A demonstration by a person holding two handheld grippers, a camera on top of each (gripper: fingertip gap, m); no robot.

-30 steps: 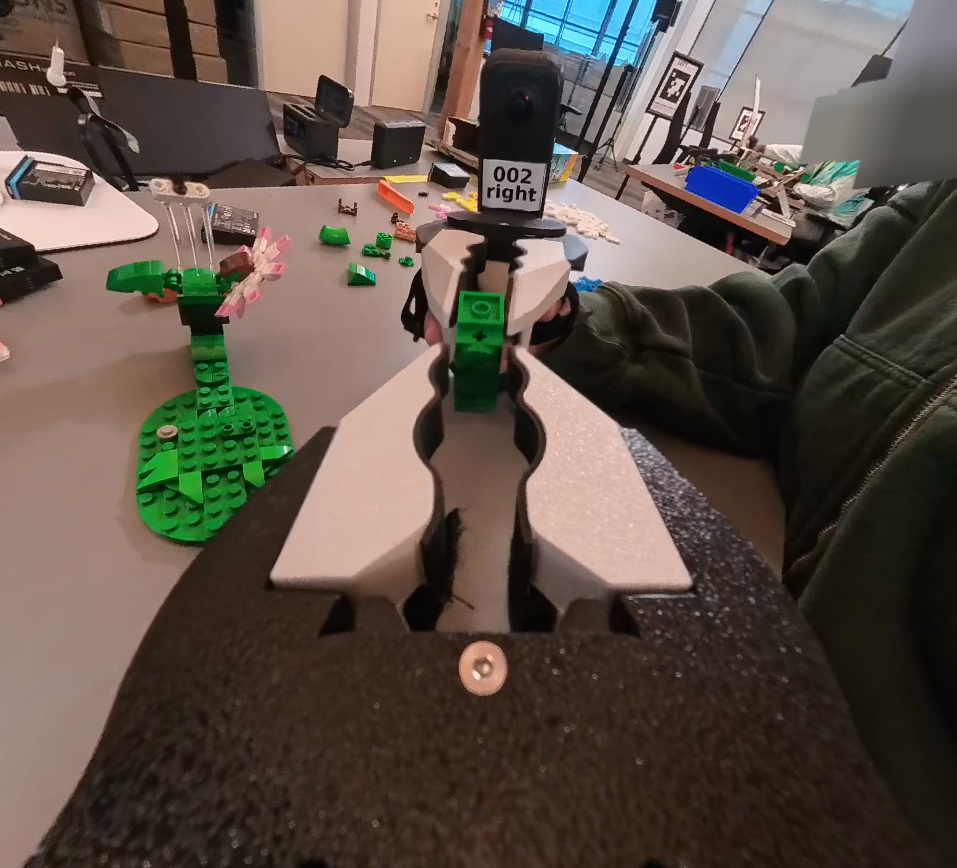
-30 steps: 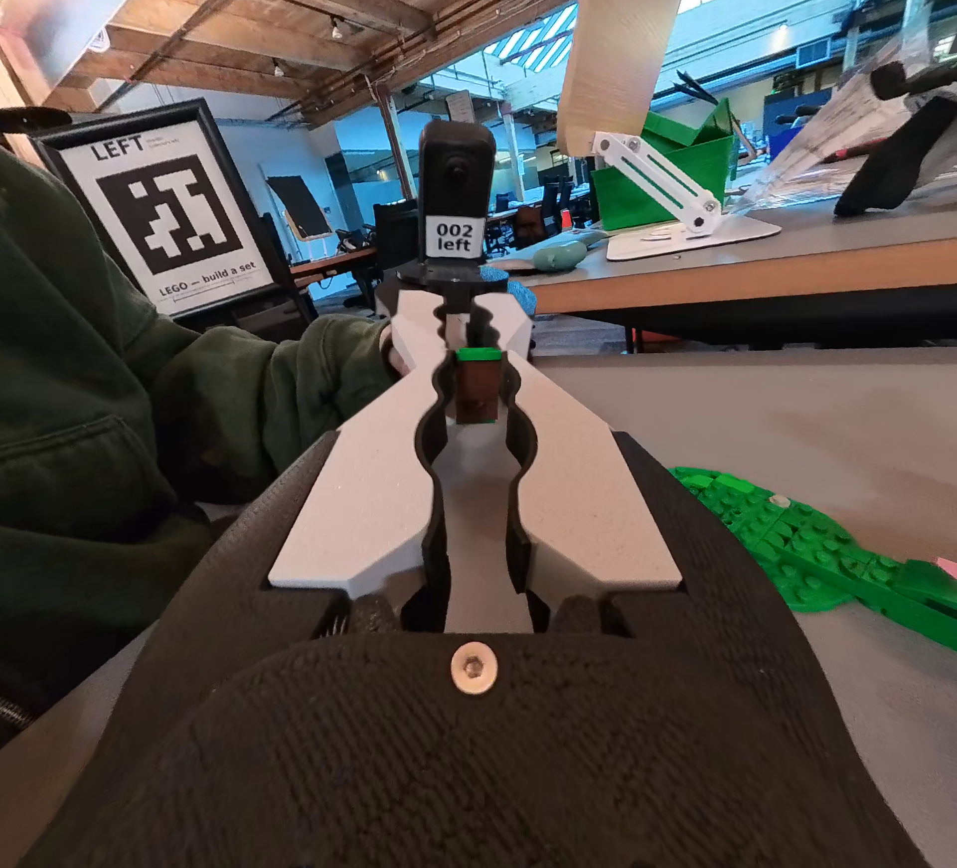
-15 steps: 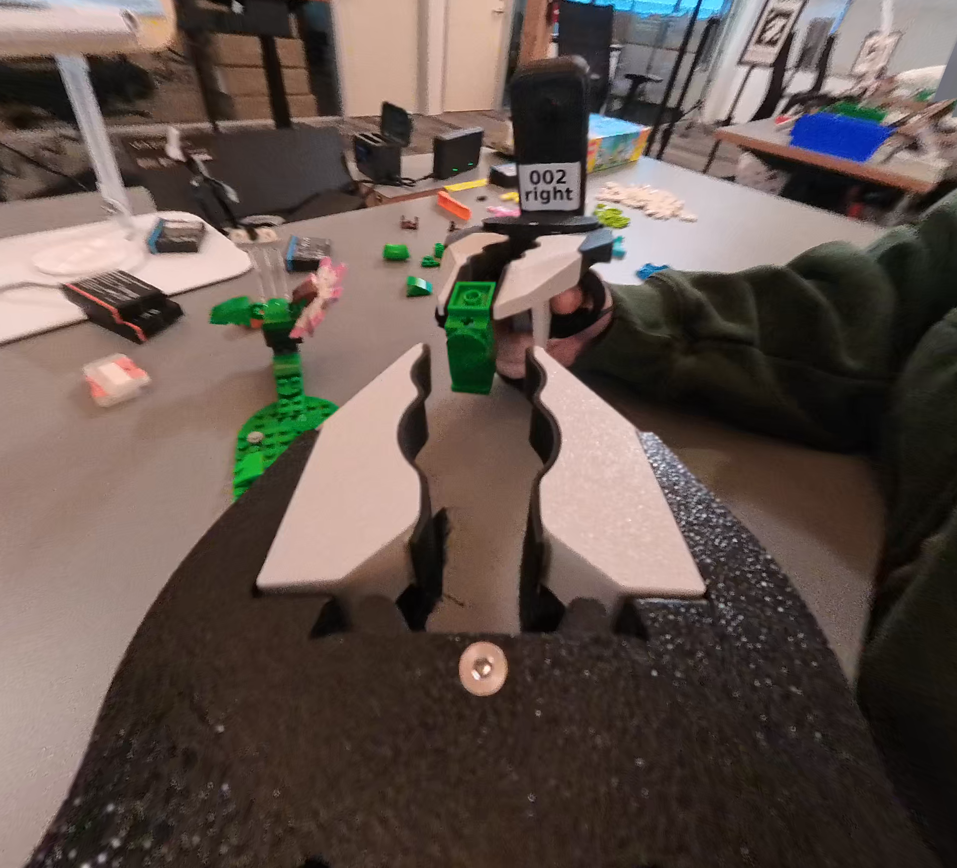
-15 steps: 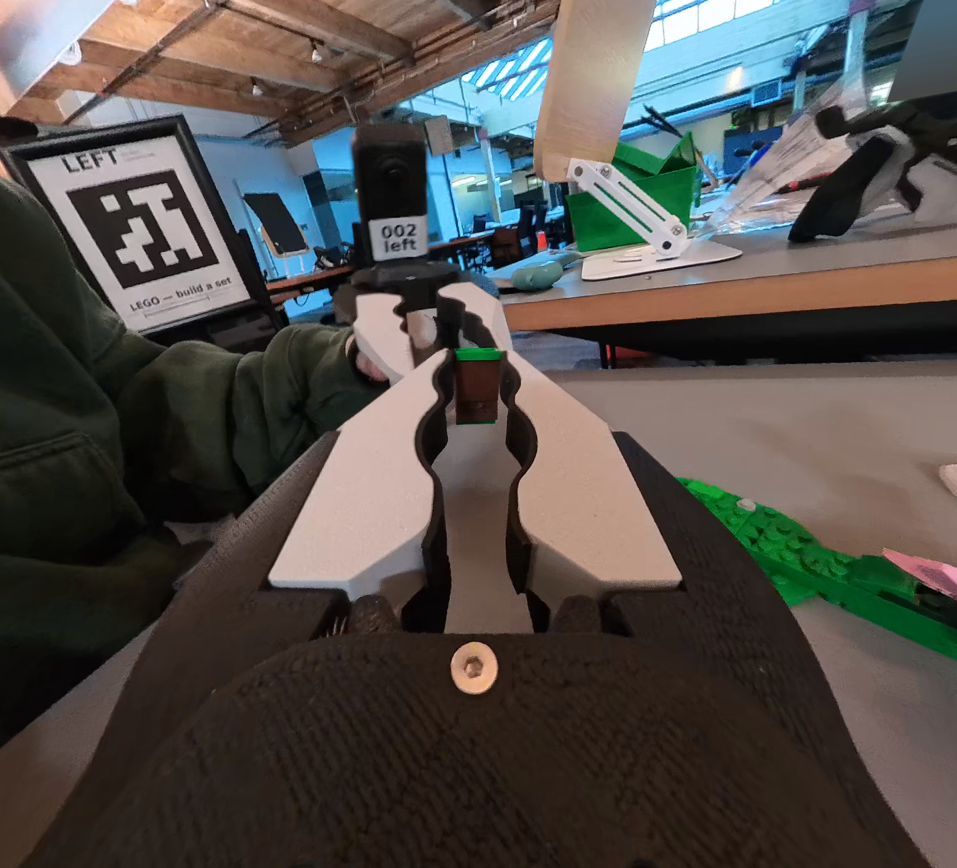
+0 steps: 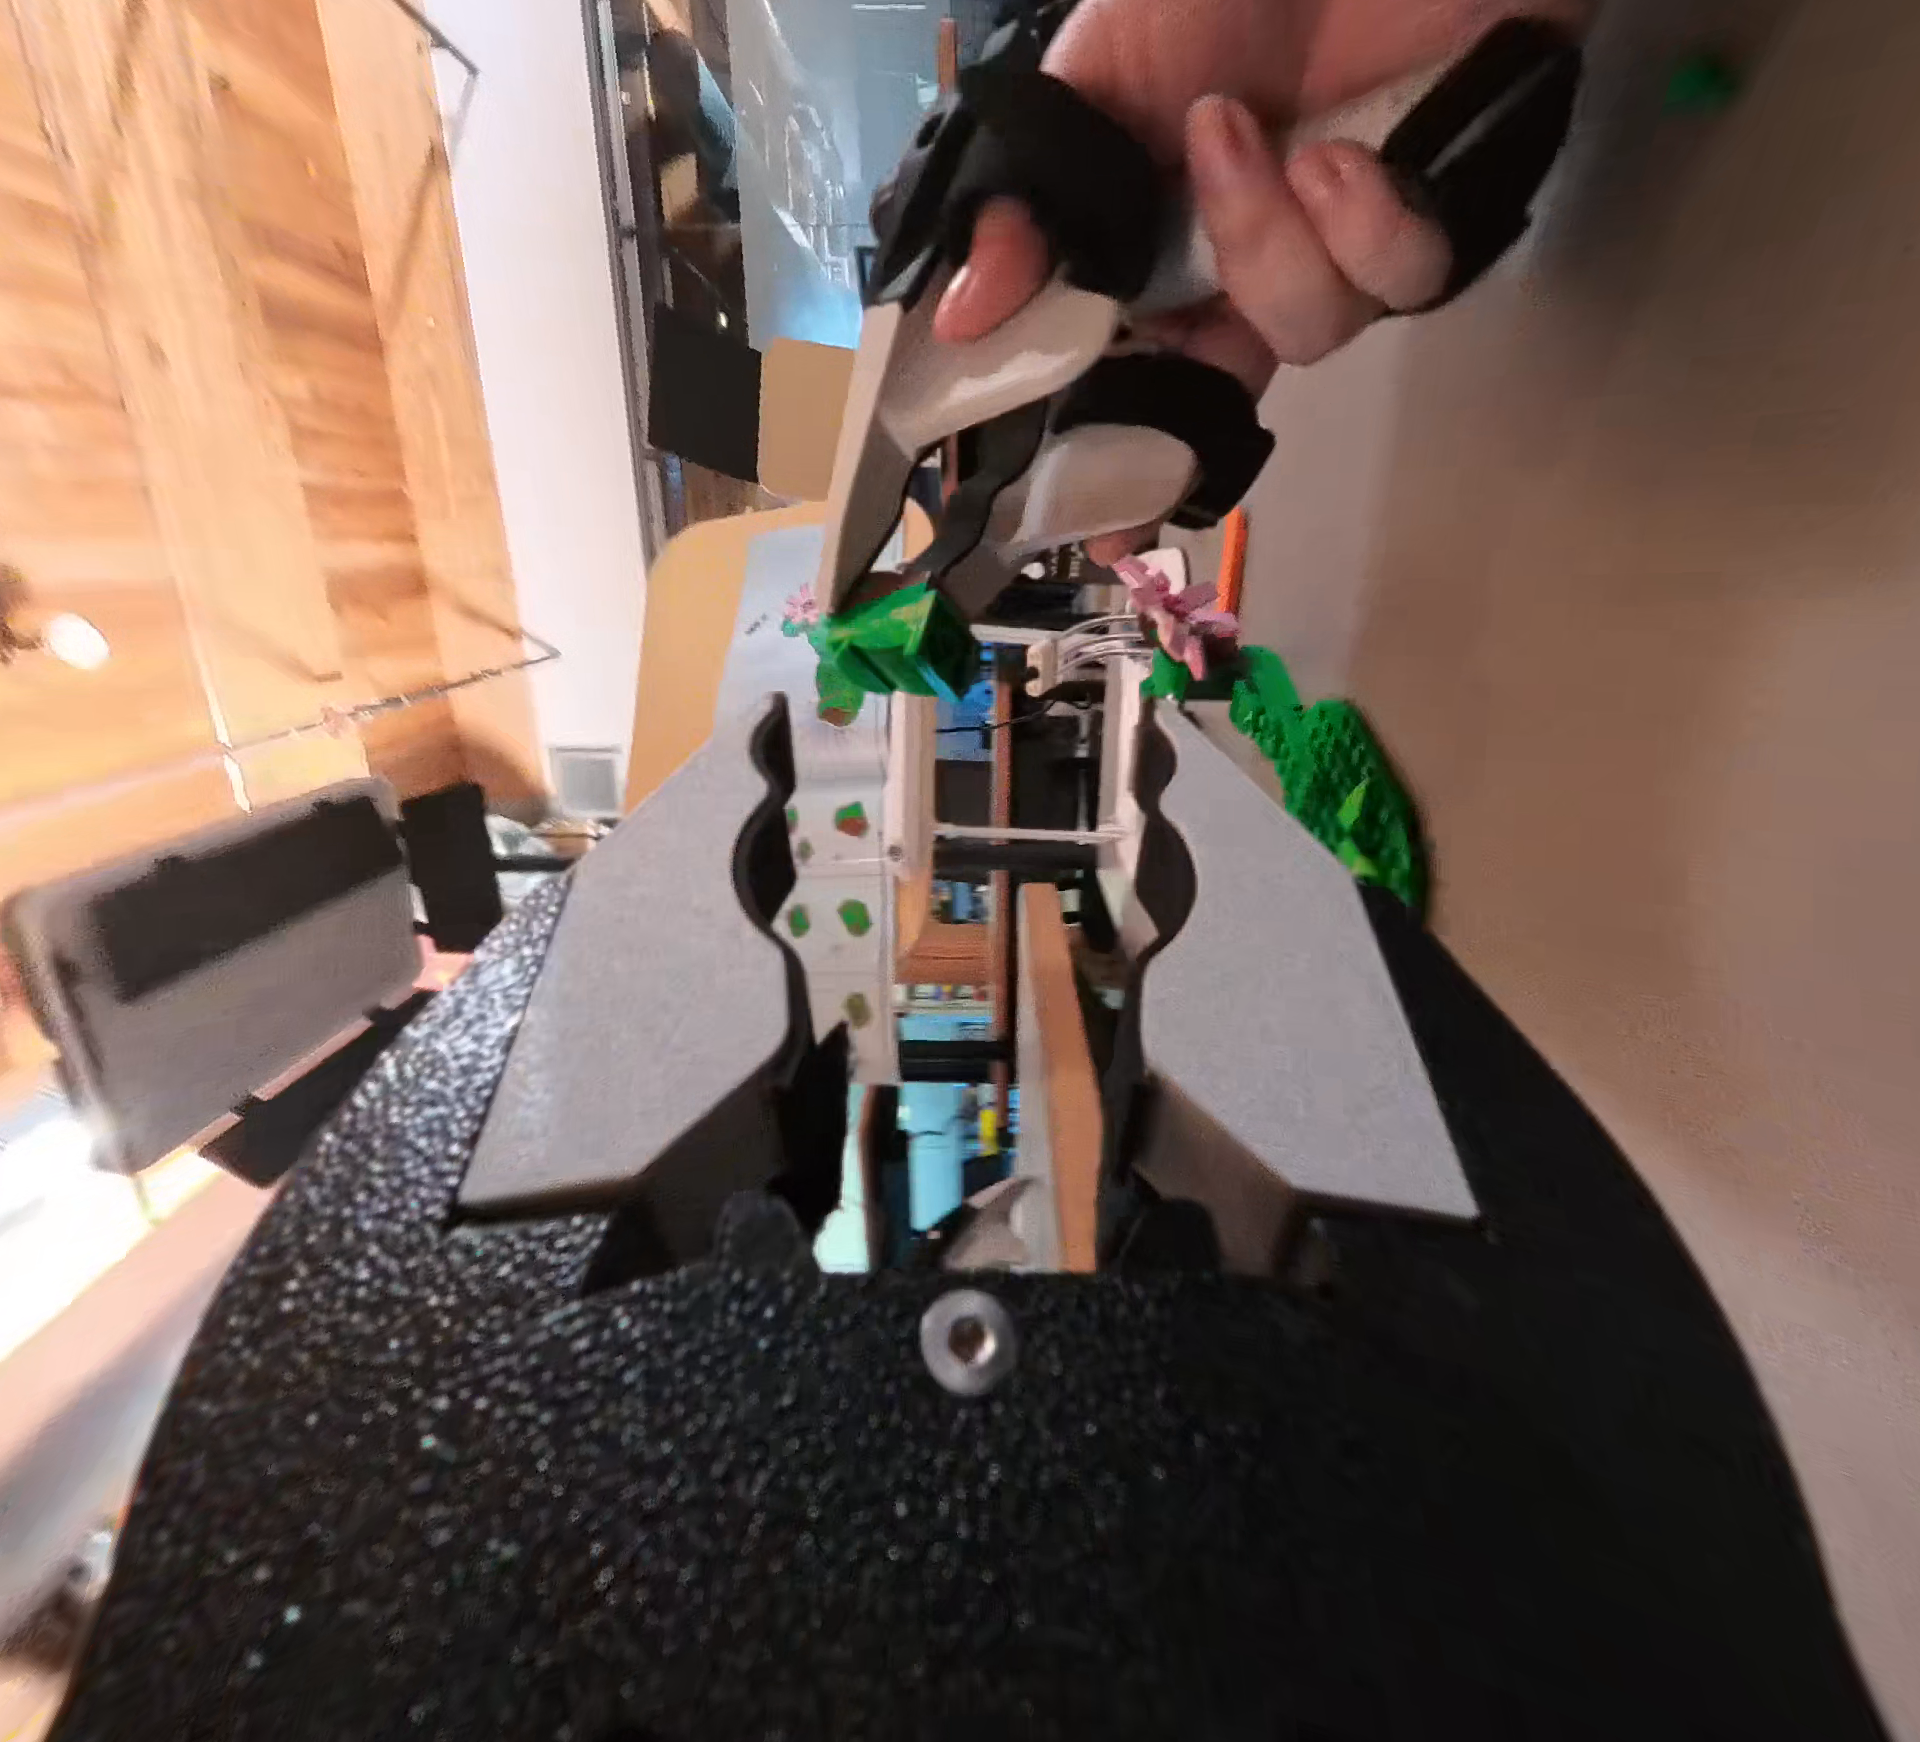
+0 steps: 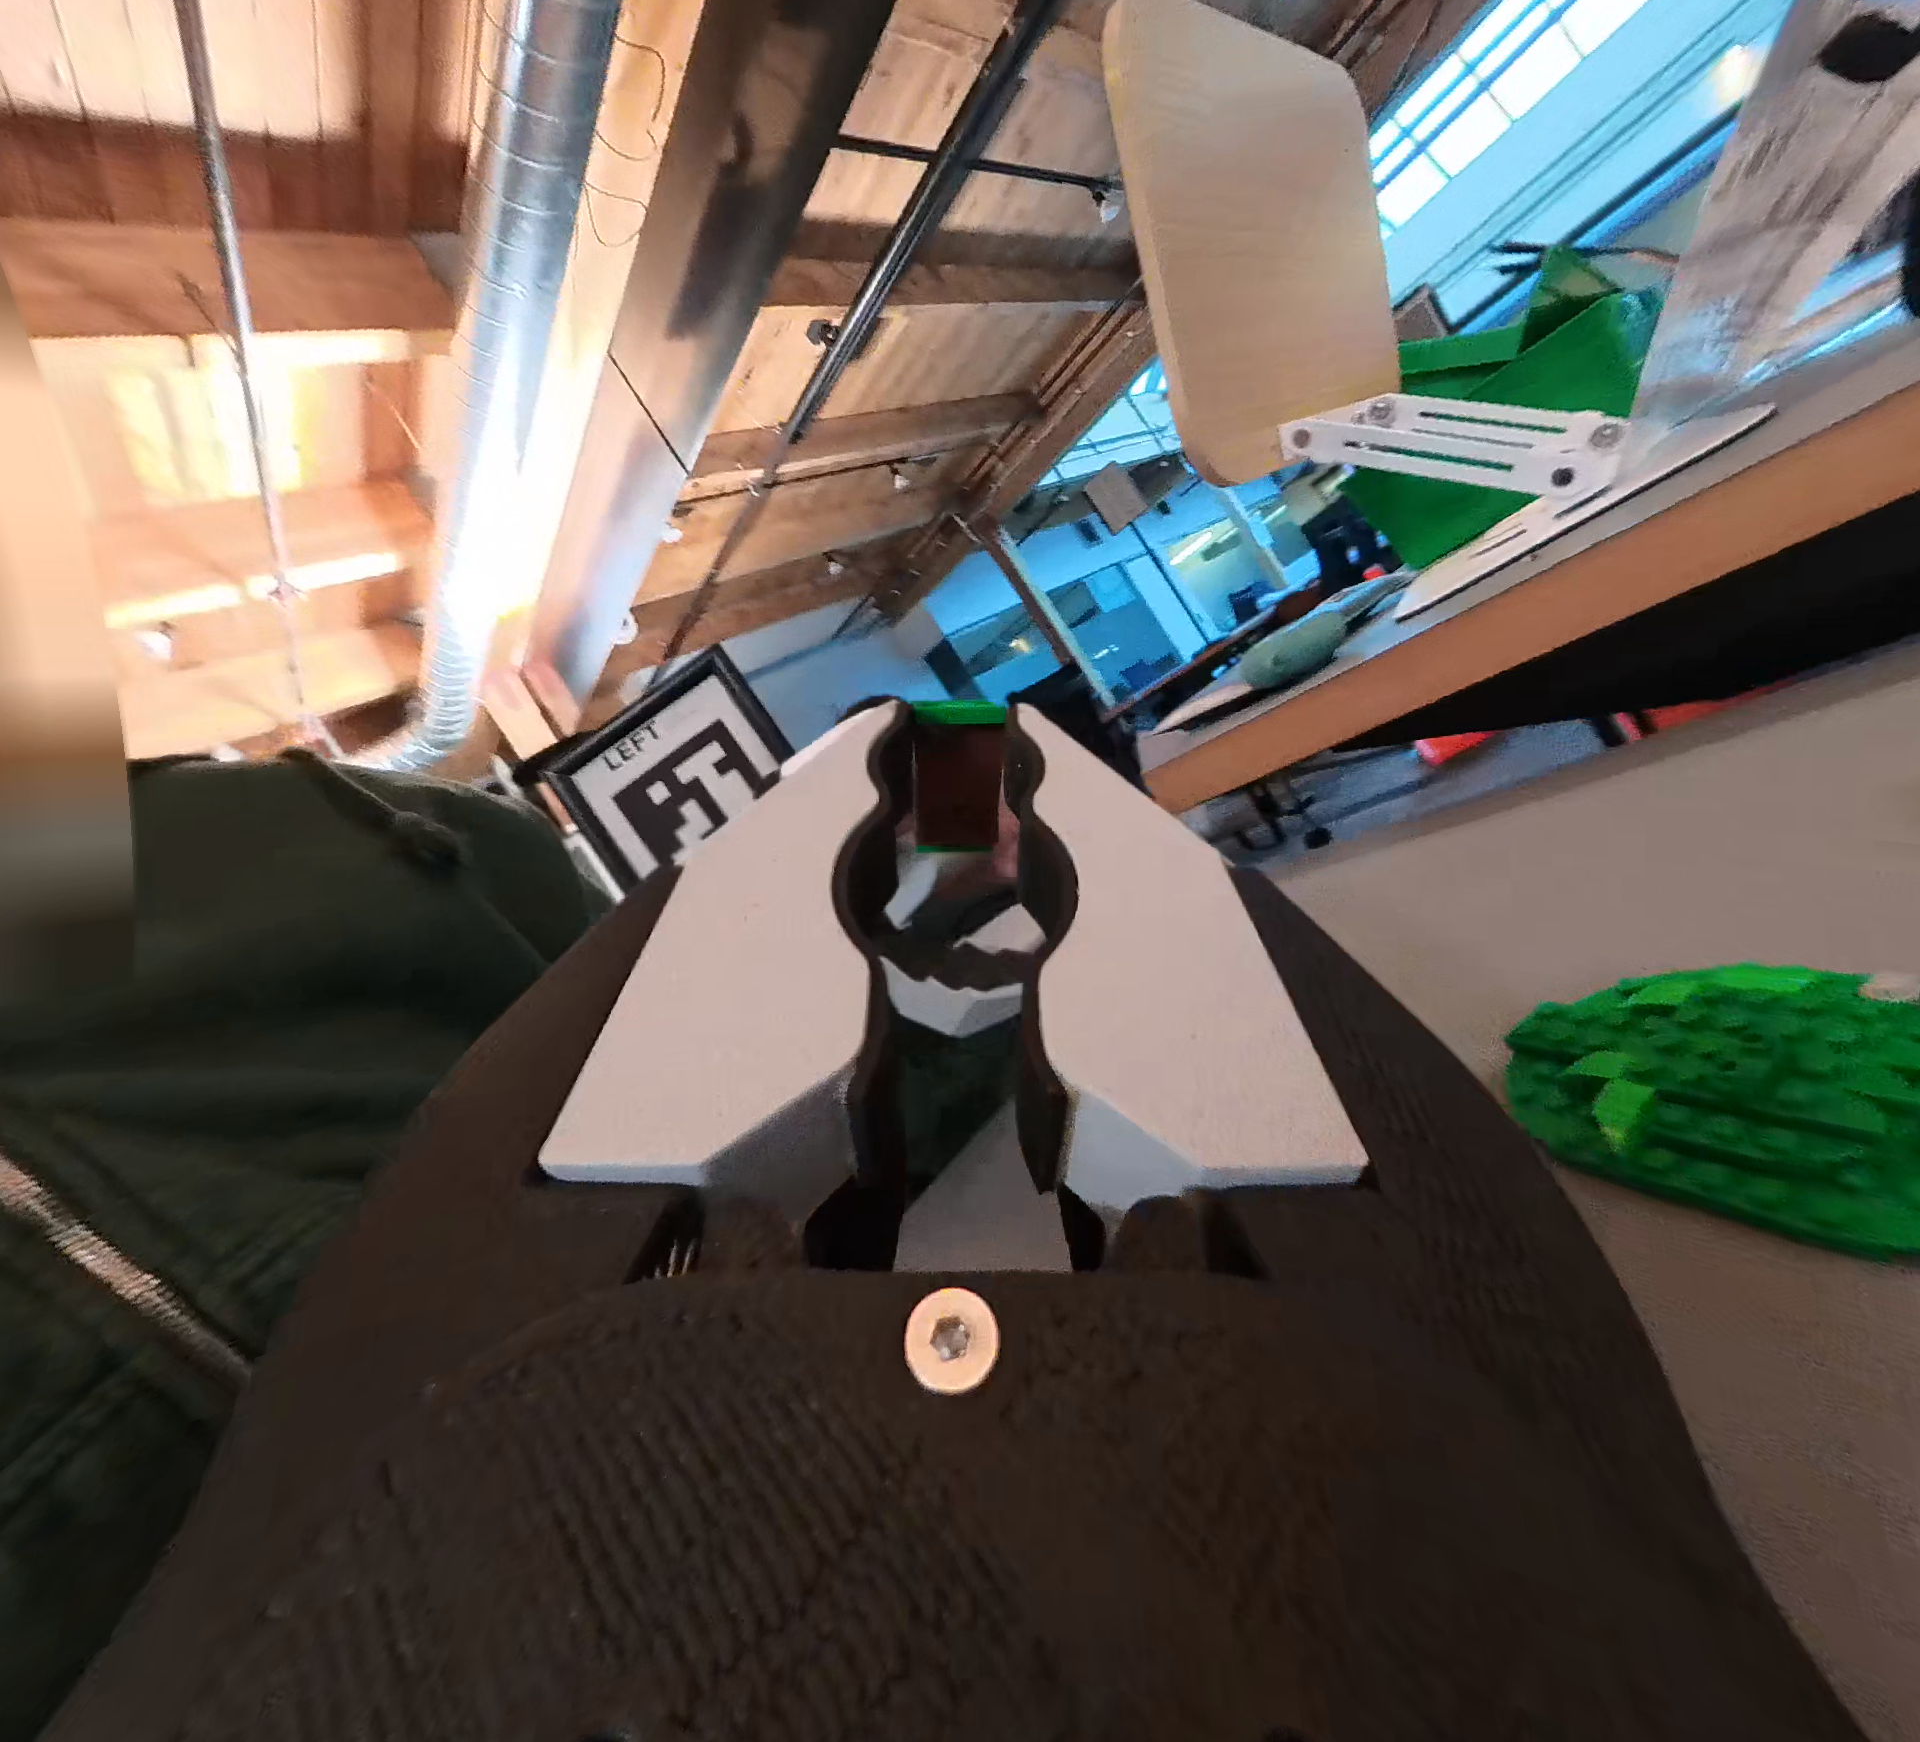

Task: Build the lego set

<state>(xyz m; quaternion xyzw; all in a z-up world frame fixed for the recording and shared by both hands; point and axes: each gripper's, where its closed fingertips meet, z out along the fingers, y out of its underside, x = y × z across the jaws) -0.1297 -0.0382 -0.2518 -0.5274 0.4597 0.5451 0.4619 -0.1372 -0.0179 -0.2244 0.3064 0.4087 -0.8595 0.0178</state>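
Grey-white plastic fingers of the right gripper [image 6: 958, 736] are pinched on a small stack of green and brown lego bricks [image 6: 956, 783], held at the fingertips with a green edge showing above and below the brown face. Seen from the left wrist view, that same right gripper [image 5: 899, 591] clamps the green brick stack [image 5: 894, 648] just ahead of the left gripper's tips, with a person's bare hand [image 5: 1278, 165] wrapped round its black and white handle. Left gripper [image 5: 961, 726]: fingers spread wide apart, nothing between them, the brick stack just beyond its left finger [image 5: 665, 954]. Beside the brick stack stands the partly built lego plant, a pink flower [image 5: 1184, 622] on a green stem rising from a round green studded base plate [image 5: 1340, 788] on the grey table [image 5: 1662, 757]. Base plate also shows in the right wrist view [image 6: 1725, 1079], well apart from the held stack. Dark green sleeve [image 6: 260, 1017] and a framed black-and-white marker sign [image 6: 675, 788] lie behind it.
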